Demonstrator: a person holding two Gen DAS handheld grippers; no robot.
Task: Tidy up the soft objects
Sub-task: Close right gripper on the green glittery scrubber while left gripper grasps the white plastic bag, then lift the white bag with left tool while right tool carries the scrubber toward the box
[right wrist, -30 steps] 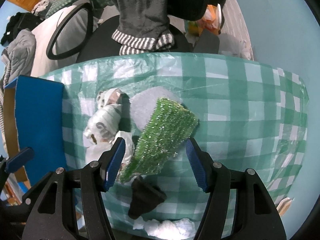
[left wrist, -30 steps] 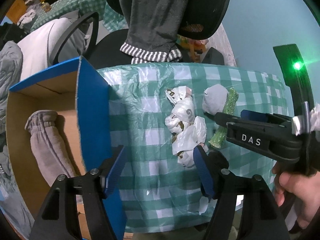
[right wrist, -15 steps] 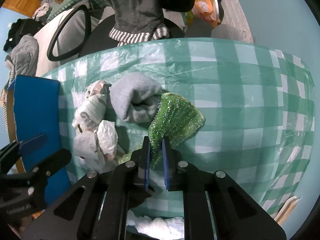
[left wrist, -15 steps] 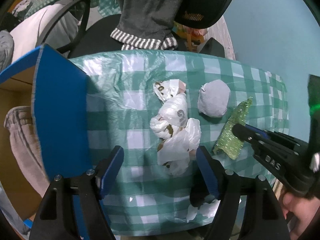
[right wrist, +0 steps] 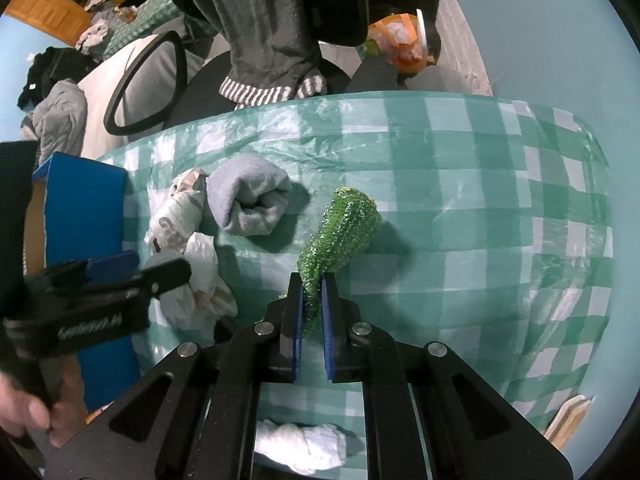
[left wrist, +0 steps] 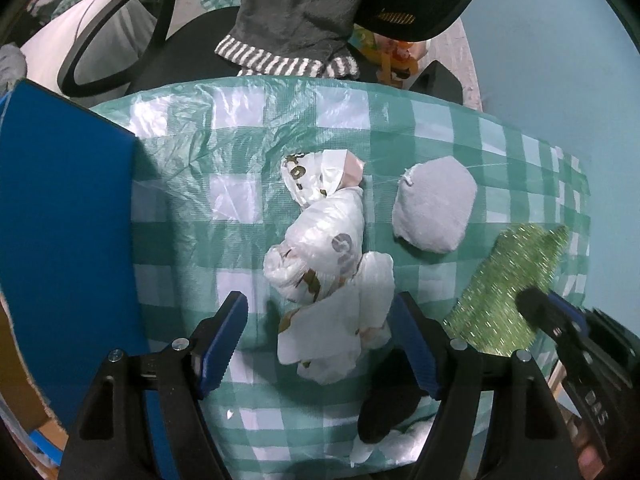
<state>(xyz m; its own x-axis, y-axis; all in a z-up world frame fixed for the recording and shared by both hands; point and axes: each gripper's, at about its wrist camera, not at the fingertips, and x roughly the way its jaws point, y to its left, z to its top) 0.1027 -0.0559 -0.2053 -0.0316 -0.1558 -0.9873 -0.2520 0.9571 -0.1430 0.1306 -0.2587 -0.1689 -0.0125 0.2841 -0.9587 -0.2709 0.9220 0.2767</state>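
A glittery green cloth [right wrist: 340, 236] hangs from my right gripper [right wrist: 311, 296], which is shut on its near end just above the checked tablecloth [right wrist: 460, 200]. The same green cloth [left wrist: 508, 280] shows at the right of the left wrist view. My left gripper [left wrist: 320, 320] is open, pointing down, its fingers on either side of a heap of crumpled white plastic bags [left wrist: 332, 280]. A rolled grey sock [left wrist: 434, 204] lies right of the bags, and the grey sock [right wrist: 250, 200] also shows in the right wrist view.
A blue-sided cardboard box [left wrist: 64, 208] stands at the table's left edge. A black object [left wrist: 384, 404] and white cloth [right wrist: 300, 444] lie at the near edge. An office chair draped with a grey striped-cuff garment [left wrist: 296, 12] stands behind the table.
My right gripper shut on the green cloth and carried it right, away from the sock. My left gripper came down closer over the plastic bags, still open.
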